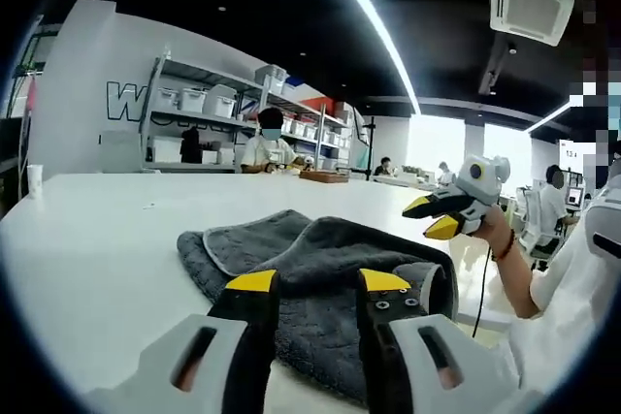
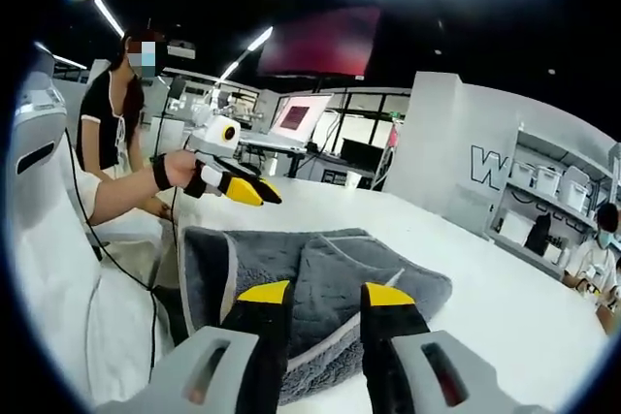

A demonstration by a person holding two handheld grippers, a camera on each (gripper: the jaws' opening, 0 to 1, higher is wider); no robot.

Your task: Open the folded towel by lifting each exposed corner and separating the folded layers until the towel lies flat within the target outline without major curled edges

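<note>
Towel (image 1: 320,278) folded on table (image 1: 107,230) (shelves (image 1: 209,109) behind), claws apart.

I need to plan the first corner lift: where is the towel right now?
The grey towel lies folded on the white table, just beyond the jaws in both gripper views.

Dark grey towel (image 1: 320,269), white table (image 1: 107,230)

The left hand-held gripper (image 1: 318,282) is seen with its yellow-tipped jaws parted and nothing gripped between them. The right hand-held gripper (image 2: 325,294) is likewise held with jaws apart and empty. In the left gripper view, the right hand-held gripper is raised, gripped by a hand (image 1: 488,228) with a banded wrist, its jaws slightly parted.
</note>
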